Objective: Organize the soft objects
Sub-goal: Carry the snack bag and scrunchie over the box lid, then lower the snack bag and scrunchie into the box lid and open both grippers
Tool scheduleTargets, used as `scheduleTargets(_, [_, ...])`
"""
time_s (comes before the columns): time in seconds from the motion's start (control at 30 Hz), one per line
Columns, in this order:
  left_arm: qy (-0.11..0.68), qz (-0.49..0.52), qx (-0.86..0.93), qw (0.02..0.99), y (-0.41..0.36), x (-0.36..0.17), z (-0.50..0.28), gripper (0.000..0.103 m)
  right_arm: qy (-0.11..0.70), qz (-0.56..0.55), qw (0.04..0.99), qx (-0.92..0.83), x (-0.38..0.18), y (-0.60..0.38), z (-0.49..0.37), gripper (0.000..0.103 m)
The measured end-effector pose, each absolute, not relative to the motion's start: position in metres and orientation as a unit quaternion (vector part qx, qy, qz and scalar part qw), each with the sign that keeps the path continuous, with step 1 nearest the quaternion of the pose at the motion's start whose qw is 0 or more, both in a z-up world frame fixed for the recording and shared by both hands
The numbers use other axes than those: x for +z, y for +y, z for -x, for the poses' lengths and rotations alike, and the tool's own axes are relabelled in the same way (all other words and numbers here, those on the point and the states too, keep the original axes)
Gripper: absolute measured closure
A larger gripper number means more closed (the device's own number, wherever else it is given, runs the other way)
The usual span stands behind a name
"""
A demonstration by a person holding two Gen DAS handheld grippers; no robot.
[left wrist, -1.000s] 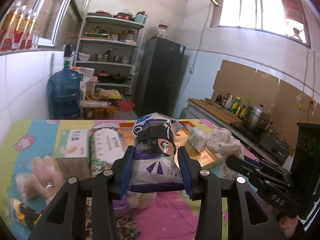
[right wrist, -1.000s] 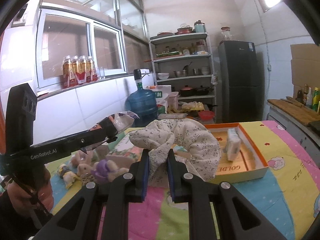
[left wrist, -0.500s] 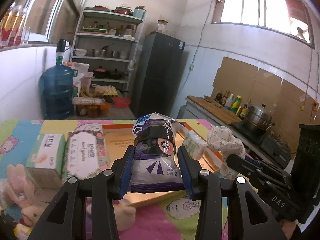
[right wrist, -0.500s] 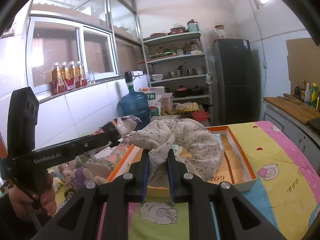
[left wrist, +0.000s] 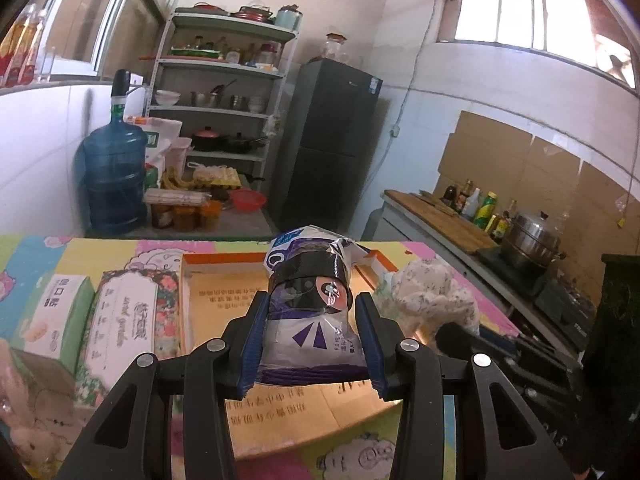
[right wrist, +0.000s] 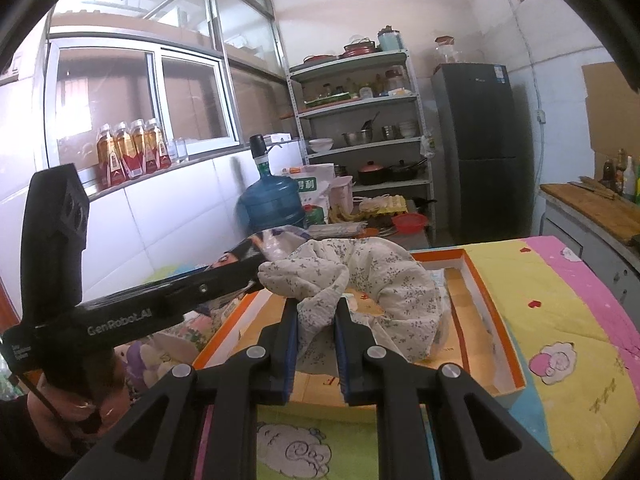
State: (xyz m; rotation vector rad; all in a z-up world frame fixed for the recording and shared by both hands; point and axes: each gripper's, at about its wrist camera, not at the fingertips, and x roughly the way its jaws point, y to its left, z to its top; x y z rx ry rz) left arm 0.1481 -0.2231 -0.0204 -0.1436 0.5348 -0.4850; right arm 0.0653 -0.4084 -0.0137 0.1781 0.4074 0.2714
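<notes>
Two handheld grippers over the orange-rimmed cardboard box (right wrist: 472,280), which sits on a cartoon-print mat (right wrist: 560,320); everything below is located relative to that box.

Left gripper (left wrist: 312,344) is clamped on a plastic pack (left wrist: 308,308), white/purple w/ a dark band around the upper part. Both blue pads press its sides, pack stands upright between them, held above the box's near-left part, not touching the floor of it as far as I can tell. In the right wrist view the same gripper (right wrist: 256,258) comes in from the left, tip of the pack just poking past the cloth.

Right gripper (right wrist: 316,320) is pinched nearly closed on a floral cloth bundle (right wrist: 372,280), cream w/ small dark flowers. Fabric is squeezed thin between the pads and the rest puffs out in a curled loop up and to the right, hanging over the middle of the box. From the left wrist view the bundle (left wrist: 436,296) is over the box's right side, just beside the pack.

Left of the box, touching its wall: a floral tissue pack (left wrist: 128,320), then a green tissue pack (left wrist: 56,312) beside that. Further left and nearer the cam, some plush toys (left wrist: 24,432), blurry.

Person's hand (right wrist: 68,400) grips the left tool's handle, bottom left of the right wrist view.
</notes>
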Motion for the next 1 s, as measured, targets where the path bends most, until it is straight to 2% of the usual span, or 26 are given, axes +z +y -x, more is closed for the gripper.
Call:
scheduleTargets(0.47, [0.294, 0.052, -0.202, 0.933, -0.244, -0.026, -0.204, 0.058, 0.235, -0.090, 0.956, 0.148, -0.033, -0.407, -0.111, 0.086])
scheduleTargets(1.0, [0.369, 0.054, -0.179, 0.910, -0.251, -0.063, -0.252, 0.058, 0.290, -0.090, 0.940, 0.155, -0.050, -0.401, -0.140, 0.086])
